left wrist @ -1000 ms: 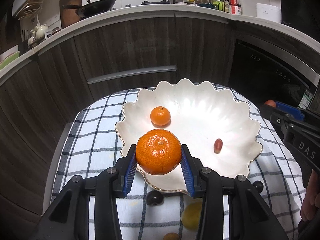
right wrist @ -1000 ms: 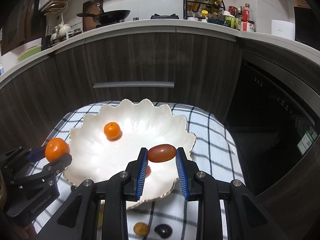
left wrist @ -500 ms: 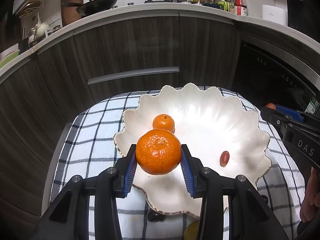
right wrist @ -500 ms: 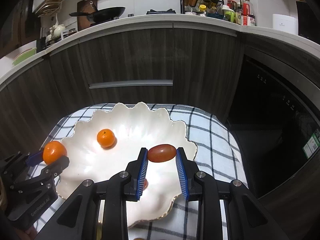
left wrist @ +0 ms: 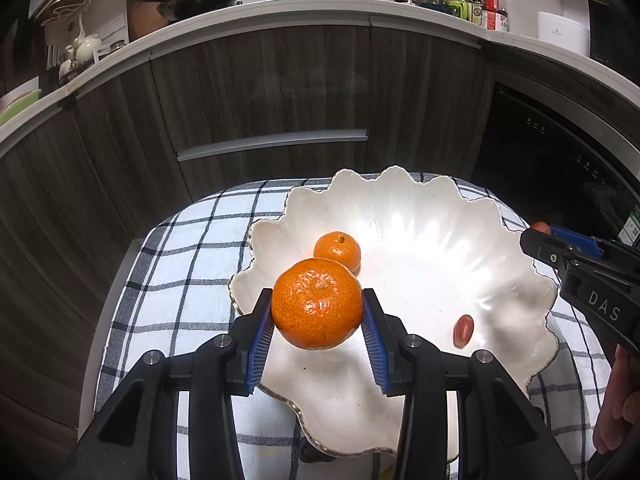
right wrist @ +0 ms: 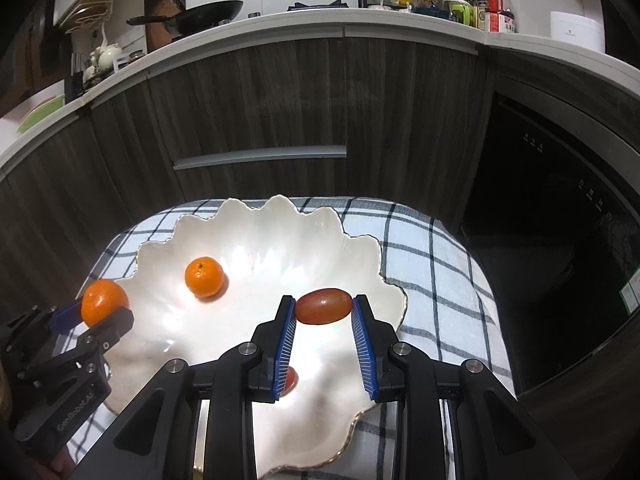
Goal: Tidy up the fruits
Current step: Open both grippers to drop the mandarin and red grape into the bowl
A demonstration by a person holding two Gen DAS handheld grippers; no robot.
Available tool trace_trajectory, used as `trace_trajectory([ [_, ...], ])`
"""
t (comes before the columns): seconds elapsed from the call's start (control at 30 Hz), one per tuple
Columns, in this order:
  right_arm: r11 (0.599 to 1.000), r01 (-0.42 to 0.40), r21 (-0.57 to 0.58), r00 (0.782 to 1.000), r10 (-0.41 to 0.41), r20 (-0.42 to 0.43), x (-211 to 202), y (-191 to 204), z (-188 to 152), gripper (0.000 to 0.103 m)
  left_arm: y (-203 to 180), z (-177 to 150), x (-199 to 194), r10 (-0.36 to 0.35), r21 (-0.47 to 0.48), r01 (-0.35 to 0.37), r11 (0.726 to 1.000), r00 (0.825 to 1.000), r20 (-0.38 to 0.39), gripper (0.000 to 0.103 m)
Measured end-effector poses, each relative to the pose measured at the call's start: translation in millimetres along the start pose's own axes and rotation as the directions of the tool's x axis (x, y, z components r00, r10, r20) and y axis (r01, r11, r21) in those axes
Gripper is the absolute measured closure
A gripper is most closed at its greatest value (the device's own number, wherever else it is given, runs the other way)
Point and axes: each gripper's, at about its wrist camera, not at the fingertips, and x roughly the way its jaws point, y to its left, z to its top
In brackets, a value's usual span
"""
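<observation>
since the earlier frames both grippers had advanced over the scalloped white bowl [left wrist: 436, 208]; the loose fruit on the checked cloth [left wrist: 192, 264] had dropped from view. the left gripper [left wrist: 318, 312] was clamped on a large mandarin [left wrist: 317, 303], held above the bowl's near left. the right gripper [right wrist: 323, 312] pinched a red grape tomato [right wrist: 323, 306] above the bowl's near right. a small mandarin [left wrist: 337, 251] and a second tomato [left wrist: 463, 330] lay inside the bowl.

Clamped mandarin [left wrist: 317, 309], grape tomato [right wrist: 323, 305]
</observation>
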Motion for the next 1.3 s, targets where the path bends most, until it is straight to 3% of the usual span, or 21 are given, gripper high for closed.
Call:
trace_trajectory([
  [0.17,1.0,0.0,0.011,1.0,0.0,-0.026,8,-1,1,0.072,0,0,1,-0.016,0.005,0.016,1.0,1.0,-0.006,0.058],
  [0.2,1.0,-0.001,0.009,1.0,0.001,-0.028,8,-1,0,0.072,-1,0,0,-0.012,0.009,0.013,1.0,1.0,-0.003,0.054],
  [0.27,1.0,0.003,-0.002,0.999,-0.003,-0.032,8,0,0,0.072,-1,0,-5,-0.002,0.013,0.001,1.0,1.0,0.024,0.038],
  [0.33,1.0,0.006,-0.005,0.999,-0.006,-0.033,8,1,-1,0.069,-1,2,-10,0.004,0.013,-0.004,1.0,0.999,0.045,0.035],
  [0.43,1.0,0.021,0.004,0.999,-0.021,-0.024,5,0,-1,0.043,-1,5,-14,0.008,0.017,-0.009,1.0,0.998,0.057,0.033],
  [0.63,0.999,0.054,-0.003,0.998,-0.054,0.012,-6,0,2,0.027,2,7,-23,0.026,0.015,-0.028,1.0,0.996,0.08,0.022],
  [0.87,0.997,0.069,-0.021,0.996,-0.068,0.05,-24,4,6,0.024,8,8,-40,0.031,0.002,-0.031,1.0,0.994,0.109,0.014],
  [1.3,0.998,0.055,-0.029,0.994,-0.052,0.094,-54,14,5,0.024,16,9,-70,0.052,-0.015,-0.051,0.999,0.989,0.138,0.013],
])
